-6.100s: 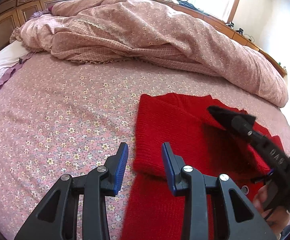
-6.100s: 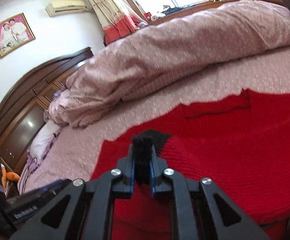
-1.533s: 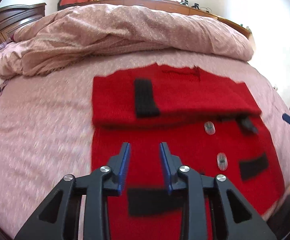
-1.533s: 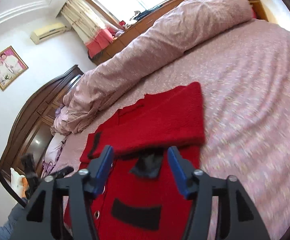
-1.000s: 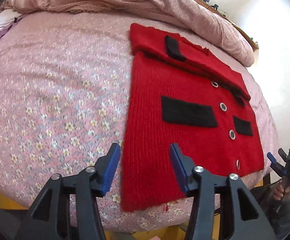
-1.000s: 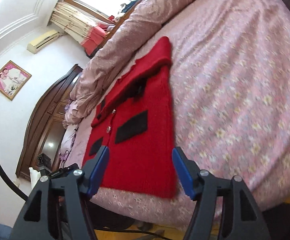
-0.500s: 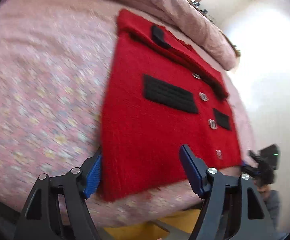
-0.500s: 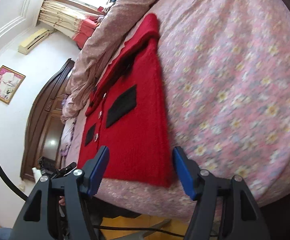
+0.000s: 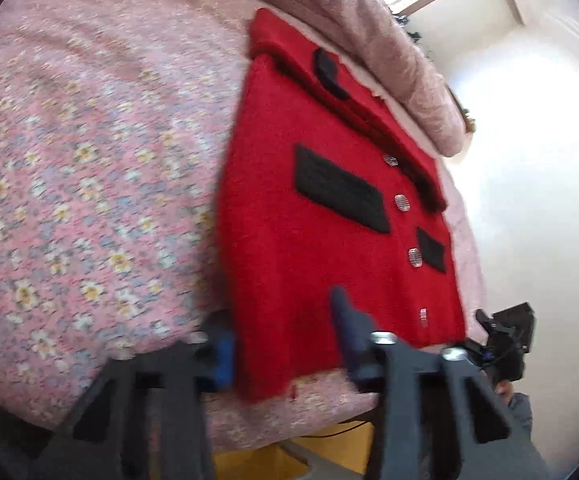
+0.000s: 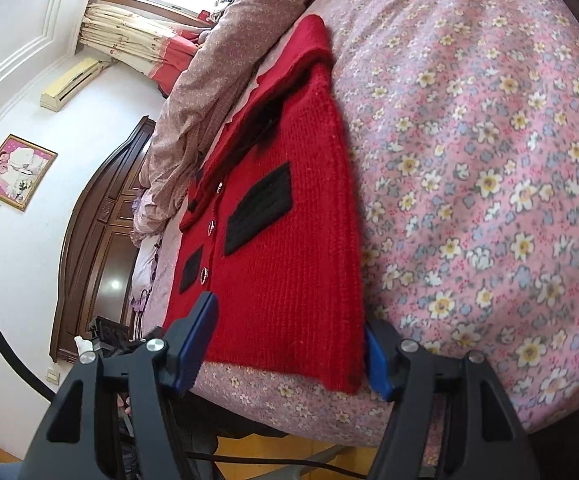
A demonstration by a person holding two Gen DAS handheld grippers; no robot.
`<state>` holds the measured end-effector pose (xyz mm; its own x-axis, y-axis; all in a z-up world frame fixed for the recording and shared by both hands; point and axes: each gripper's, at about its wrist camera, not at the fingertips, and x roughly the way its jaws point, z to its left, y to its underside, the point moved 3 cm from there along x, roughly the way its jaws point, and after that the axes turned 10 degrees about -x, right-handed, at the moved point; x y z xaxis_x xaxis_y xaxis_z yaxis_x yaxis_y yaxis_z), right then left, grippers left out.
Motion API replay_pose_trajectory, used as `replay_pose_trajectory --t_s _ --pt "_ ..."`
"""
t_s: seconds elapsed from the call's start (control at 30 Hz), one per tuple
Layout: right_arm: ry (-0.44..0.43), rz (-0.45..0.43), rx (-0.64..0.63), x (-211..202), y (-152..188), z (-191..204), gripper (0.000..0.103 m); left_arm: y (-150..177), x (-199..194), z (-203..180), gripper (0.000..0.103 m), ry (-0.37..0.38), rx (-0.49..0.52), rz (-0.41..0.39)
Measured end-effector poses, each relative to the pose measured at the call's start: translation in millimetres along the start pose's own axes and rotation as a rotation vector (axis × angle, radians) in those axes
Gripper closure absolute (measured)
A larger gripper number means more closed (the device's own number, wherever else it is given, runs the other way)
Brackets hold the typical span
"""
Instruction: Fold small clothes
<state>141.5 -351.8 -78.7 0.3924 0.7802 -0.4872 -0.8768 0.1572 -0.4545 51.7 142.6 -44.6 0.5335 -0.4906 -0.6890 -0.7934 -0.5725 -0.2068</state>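
Note:
A small red knit cardigan (image 9: 329,240) with black pocket patches and silver buttons lies flat on the floral bedsheet, its sleeves folded across the top. Its hem lies near the bed's near edge. My left gripper (image 9: 281,344) is open and straddles the hem's left corner, one finger on each side of the cloth edge. In the right wrist view the cardigan (image 10: 289,264) shows again, and my right gripper (image 10: 285,348) is open and straddles the hem's right corner. The right gripper also shows at the far right of the left wrist view (image 9: 505,340).
A pink floral bedsheet (image 9: 89,168) covers the bed. A bunched pink quilt (image 10: 217,80) lies along the far side. A dark wooden headboard (image 10: 101,248) stands at one end. The bed's edge drops to a yellow floor (image 9: 329,452) just below the hem.
Both grippers have dropped from the folded sleeves to the hem at the bed's edge and opened wider. In the last half second each closed in around a bottom corner.

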Motion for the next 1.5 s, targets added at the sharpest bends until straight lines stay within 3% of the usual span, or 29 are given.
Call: replay_pose_trajectory --t_s 0.1,0.17,0.23,0.4,0.57,0.67,0.83,1.03,1.23,1.5 --pt "-0.015 0.005 0.016 0 0 -2 0.041 -1 -1 5 0.081 0.02 -0.036 0.008" --pt "-0.058 0.028 0.077 2 6 -10 0.081 -1 -1 6 0.09 0.004 -0.031 0.01" --pt "-0.075 0.044 0.131 7 11 -17 0.094 0 -1 6 0.096 -0.008 -0.034 0.006" --pt "-0.149 -0.014 0.094 -3 1 -2 0.094 -4 -13 -6 0.1 0.056 -0.023 -0.028" --pt "-0.193 -0.12 0.034 -19 -29 27 0.095 -25 -35 -30 0.1 0.192 -0.069 -0.091" --pt "-0.19 -0.155 0.004 -22 -55 41 0.095 -47 -46 -44 0.1 0.248 -0.085 -0.151" --pt "-0.185 -0.179 -0.06 -23 -107 61 0.095 -88 -49 -74 0.1 0.278 -0.051 -0.212" --pt "-0.167 -0.206 -0.149 -7 -185 90 0.095 -160 -36 -105 0.1 0.328 -0.036 -0.274" --pt "-0.145 -0.234 -0.162 29 -262 91 0.095 -236 2 -126 0.1 0.316 -0.037 -0.3" --pt "-0.072 -0.215 -0.065 98 -329 32 0.095 -307 81 -105 0.1 0.208 -0.083 -0.271"
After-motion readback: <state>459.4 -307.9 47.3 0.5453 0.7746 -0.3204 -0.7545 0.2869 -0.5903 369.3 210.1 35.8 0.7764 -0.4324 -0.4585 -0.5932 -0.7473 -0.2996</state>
